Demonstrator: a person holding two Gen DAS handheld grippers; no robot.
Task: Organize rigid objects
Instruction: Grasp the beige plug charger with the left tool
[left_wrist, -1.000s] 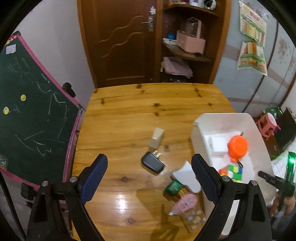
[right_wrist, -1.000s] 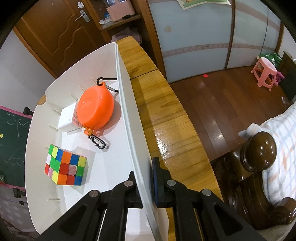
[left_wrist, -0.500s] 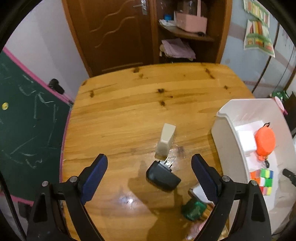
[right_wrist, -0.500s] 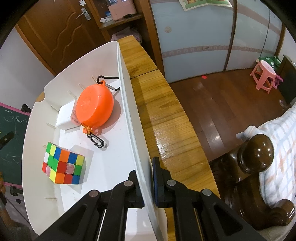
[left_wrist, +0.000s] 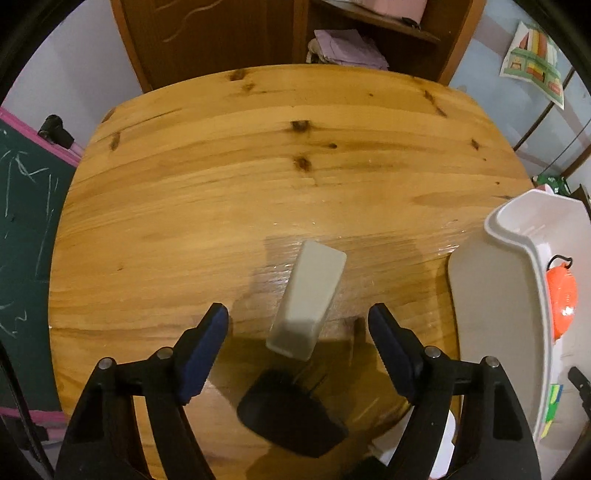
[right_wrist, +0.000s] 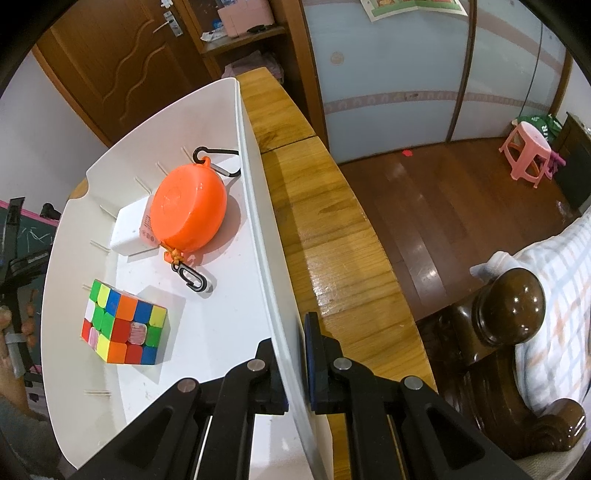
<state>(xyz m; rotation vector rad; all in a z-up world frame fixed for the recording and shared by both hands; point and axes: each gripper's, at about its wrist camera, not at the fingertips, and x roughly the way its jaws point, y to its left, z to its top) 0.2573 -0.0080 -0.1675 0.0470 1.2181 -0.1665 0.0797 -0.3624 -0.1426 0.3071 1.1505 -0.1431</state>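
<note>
On a wooden counter, my left gripper, jaws closing, straddles a white block untouched; my right gripper clamps the white bin wall.

Table is glossy varnished wood with dark knots. The white bin looks like smooth plastic, same as the shiny orange case and the matt off-white block at 12 o'clock.
</note>
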